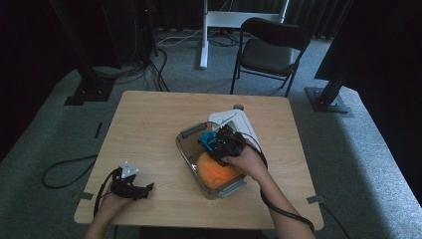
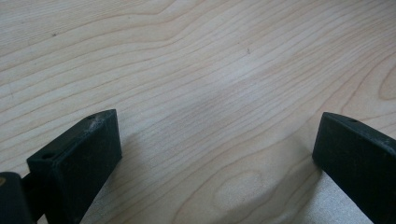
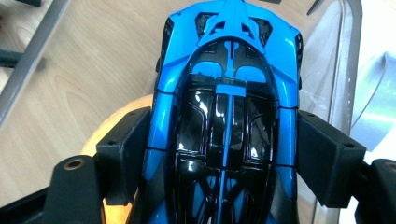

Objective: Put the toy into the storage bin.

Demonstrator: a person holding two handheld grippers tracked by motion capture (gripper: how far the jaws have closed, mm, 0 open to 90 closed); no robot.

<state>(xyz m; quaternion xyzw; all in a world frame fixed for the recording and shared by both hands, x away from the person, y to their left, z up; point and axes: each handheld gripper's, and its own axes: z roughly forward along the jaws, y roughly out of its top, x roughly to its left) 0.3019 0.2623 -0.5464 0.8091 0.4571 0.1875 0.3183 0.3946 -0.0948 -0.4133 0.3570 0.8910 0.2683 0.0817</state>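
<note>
Over the clear plastic lidless storage box [image 1: 191,149], the right gripper [image 3: 223,149] clamps a glossy blue-and-black toy car [image 3: 226,93] above an orange ball [image 1: 216,172], unreleased, while the left gripper [image 2: 217,154] rests wide and empty on the wooden table [image 2: 196,70].

The right gripper [image 3: 224,154] is clamping a blue toy car [image 3: 229,84], one black jaw pressing each flank. The car's glossy black canopy is facing the camera. An orange object [image 3: 100,135] is showing beneath the left jaw. A clear bin's wall [image 3: 348,60] is rising at right, over the wooden table [image 3: 70,84].
</note>
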